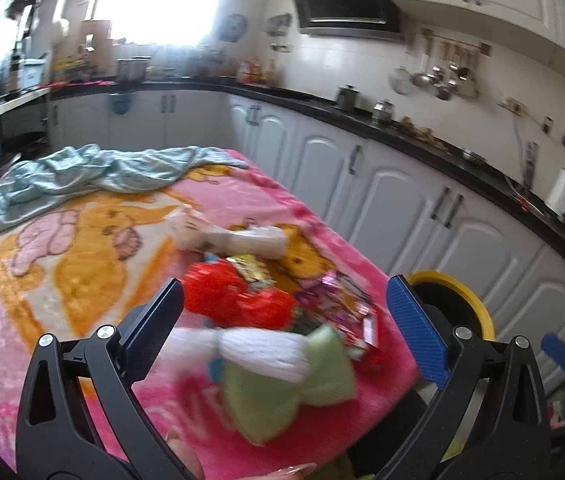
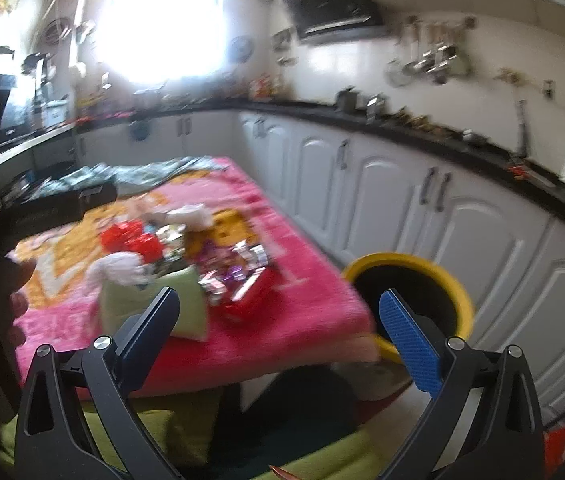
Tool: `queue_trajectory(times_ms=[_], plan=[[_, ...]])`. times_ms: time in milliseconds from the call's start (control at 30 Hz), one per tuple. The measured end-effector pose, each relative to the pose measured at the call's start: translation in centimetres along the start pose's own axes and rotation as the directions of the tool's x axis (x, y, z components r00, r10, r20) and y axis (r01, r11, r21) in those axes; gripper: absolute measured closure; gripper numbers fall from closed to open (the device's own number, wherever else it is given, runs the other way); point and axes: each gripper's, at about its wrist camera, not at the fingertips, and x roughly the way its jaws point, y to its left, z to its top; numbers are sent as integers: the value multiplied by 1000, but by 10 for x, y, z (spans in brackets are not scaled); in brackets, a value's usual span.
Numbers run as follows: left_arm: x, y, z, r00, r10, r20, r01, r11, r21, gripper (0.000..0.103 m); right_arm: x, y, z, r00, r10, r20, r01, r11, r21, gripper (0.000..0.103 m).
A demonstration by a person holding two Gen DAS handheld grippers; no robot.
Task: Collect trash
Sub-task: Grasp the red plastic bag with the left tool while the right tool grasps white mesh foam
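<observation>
Trash [image 1: 282, 300] lies heaped on the pink blanket [image 1: 82, 272] that covers the table, toward the blanket's corner nearest the yellow bin [image 1: 478, 304]: red crumpled bags, shiny foil wrappers, a white bundle and a pale green cloth piece. Left of the heap, at the blanket's far end, a light blue cloth [image 1: 82, 172] lies bunched. The left gripper [image 1: 286, 320] hangs above the heap, jaws spread wide, holding nothing. The right gripper [image 2: 278, 320] hovers off the blanket's near edge beside the bin, likewise wide open and empty.

Motion-blurred trash pile [image 2: 202, 256], unidentifiable.
</observation>
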Motion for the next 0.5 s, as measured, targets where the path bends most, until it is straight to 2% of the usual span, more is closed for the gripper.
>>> queue_trajectory(times_ms=[133, 300, 500], plan=[[6, 32, 14, 998, 67, 4, -67, 995, -69, 10, 18, 26, 6, 994, 97, -43, -100, 993, -67, 6], [15, 71, 22, 991, 133, -23, -135, 981, -137, 10, 49, 60, 4, 968, 211, -133, -233, 955, -181, 6], [36, 108, 23, 990, 105, -89, -121, 971, -205, 10, 71, 90, 0, 942, 301, -151, -332, 905, -265, 6]])
